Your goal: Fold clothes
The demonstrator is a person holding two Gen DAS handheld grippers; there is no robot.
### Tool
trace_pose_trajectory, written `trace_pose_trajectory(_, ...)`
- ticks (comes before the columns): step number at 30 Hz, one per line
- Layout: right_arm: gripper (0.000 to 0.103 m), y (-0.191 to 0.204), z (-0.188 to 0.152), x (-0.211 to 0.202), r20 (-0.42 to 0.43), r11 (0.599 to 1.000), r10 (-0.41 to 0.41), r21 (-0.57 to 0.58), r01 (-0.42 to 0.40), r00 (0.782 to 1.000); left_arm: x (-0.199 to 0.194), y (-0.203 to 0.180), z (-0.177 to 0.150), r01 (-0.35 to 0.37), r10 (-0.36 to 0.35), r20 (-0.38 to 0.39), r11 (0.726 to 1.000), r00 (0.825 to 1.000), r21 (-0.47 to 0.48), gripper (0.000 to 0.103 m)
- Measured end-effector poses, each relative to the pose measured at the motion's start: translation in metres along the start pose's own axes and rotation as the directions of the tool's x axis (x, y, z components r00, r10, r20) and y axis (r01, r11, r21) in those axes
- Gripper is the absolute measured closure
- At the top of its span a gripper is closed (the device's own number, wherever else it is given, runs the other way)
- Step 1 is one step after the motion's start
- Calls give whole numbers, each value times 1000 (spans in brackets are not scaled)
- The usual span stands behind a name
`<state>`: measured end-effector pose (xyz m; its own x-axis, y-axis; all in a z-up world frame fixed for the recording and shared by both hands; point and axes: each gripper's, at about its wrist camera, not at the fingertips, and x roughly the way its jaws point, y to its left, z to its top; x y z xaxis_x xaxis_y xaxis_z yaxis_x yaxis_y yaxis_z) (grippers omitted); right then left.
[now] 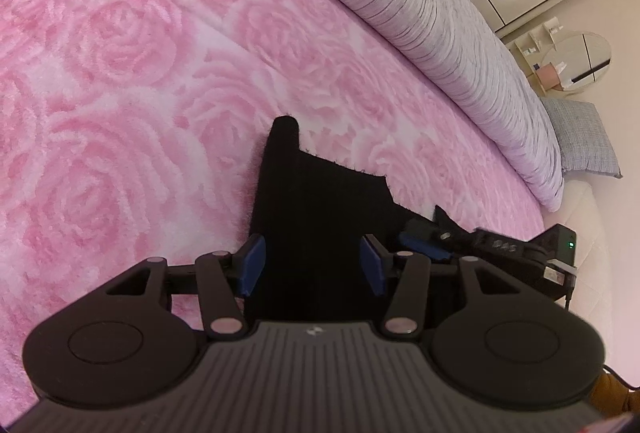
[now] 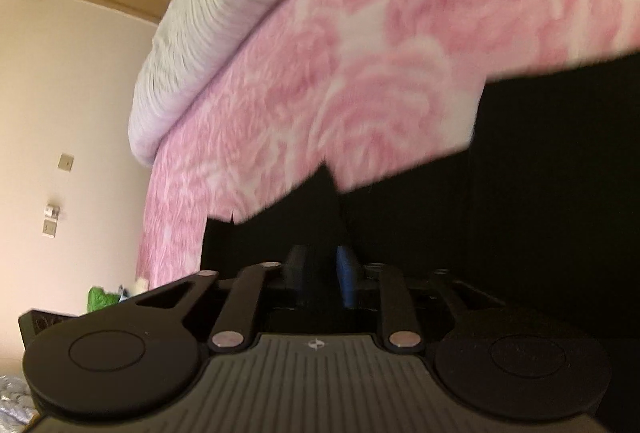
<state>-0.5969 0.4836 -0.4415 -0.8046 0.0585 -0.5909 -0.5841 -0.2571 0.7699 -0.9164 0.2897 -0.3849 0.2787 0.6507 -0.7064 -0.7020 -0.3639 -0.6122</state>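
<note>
Left gripper: jaws apart over black garment, grip unconfirmed. Right gripper: narrow gap, contact unclear. Both on pink rose blanket.

Soft, even indoor light in both fisheye views; the left one sharp, the right one smeared by motion.

In the left wrist view the pink rose-patterned plush bedspread is bright and crisp, its pile readable almost to the frame's edges, with no hard shadows or glare. The black fuzzy garment lying on it is so dark that its folds vanish into flat black. The grey ribbed quilt along the bed's far edge bows strongly, and the frame corners darken. In the right wrist view the bedspread and quilt streak with blur, the cream wall glows warm, and the garment fills the right side as featureless shadow.
</note>
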Motion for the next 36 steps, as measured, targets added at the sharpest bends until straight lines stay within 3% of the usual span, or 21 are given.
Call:
trace_pose_trajectory(1, 56, -1, 2, -4, 15, 1000, -9, -9, 9, 1000, 0, 1, 0, 0, 0, 1, 1000, 1000, -4, 56)
trace_pose_trajectory(3, 56, -7, 5, -7, 1, 1000, 14, 0, -14, 1000, 1, 4, 0, -2, 2, 1, 1000, 1000, -11, 56)
trace_pose_trajectory(5, 67, -8, 5, 0, -44, 1000, 23, -8, -23, 999, 4, 5, 0, -3, 3, -1, 1000, 1000, -13, 56)
trace_pose_trajectory(7, 68, -9, 5, 10, -83, 999, 46, -16, -48, 995, 6, 5, 0, -2, 2, -5, 1000, 1000, -13, 56)
trace_pose_trajectory(11, 81, -13, 3, 31, -153, 985, 172, 46, -167, 973, 7, 5, 0, -4, 4, -12, 1000, 1000, -6, 56)
trace_pose_trajectory(14, 81, 0, -1, 36, -122, 989, 143, -25, -147, 982, 6, 8, 1, -9, 9, -9, 1000, 1000, -13, 56)
trace_pose_trajectory(18, 82, 25, -2, 20, -10, 989, 25, -146, -26, 1000, 5, 11, 2, -13, 13, -4, 1000, 1000, -17, 56)
trace_pose_trajectory(20, 82, 36, -3, 8, 7, 981, 26, -193, -24, 1000, 6, 10, 3, -12, 12, -3, 1000, 1000, -17, 56)
trace_pose_trajectory(24, 82, 36, -3, 13, -108, 977, 81, -189, -101, 991, 12, 6, 4, -8, 8, -6, 1000, 1000, -7, 56)
trace_pose_trajectory(25, 80, 34, -3, 17, -101, 979, 53, -193, -72, 993, 12, 5, 3, -7, 7, -6, 1000, 1000, -3, 55)
trace_pose_trajectory(26, 70, 32, -3, 19, -98, 980, 32, -194, -50, 995, 13, 3, 3, -6, 6, -7, 1000, 1000, 0, 55)
trace_pose_trajectory(29, 46, 20, -5, 22, -98, 988, 61, -136, -74, 993, 12, 4, 1, -4, 4, -12, 1000, 1000, 6, 55)
trace_pose_trajectory(31, 45, 17, -4, 23, -88, 989, 92, -107, -101, 992, 11, 7, -1, -15, 15, -17, 1000, 1000, -2, 55)
trace_pose_trajectory(33, 52, 16, -2, 26, -85, 988, 109, -98, -117, 990, 11, 7, -1, -16, 15, -17, 1000, 1000, -3, 55)
trace_pose_trajectory(34, 79, 16, 0, 29, -92, 988, 111, -102, -121, 990, 11, 7, -2, -16, 16, -17, 1000, 1000, -4, 55)
trace_pose_trajectory(35, 94, 13, 3, 35, -112, 986, 123, -97, -134, 986, 11, 7, -2, -16, 16, -17, 1000, 1000, -5, 55)
trace_pose_trajectory(36, 97, 9, 5, 40, -139, 985, 143, -81, -155, 980, 11, 7, -2, -17, 16, -17, 1000, 1000, -5, 55)
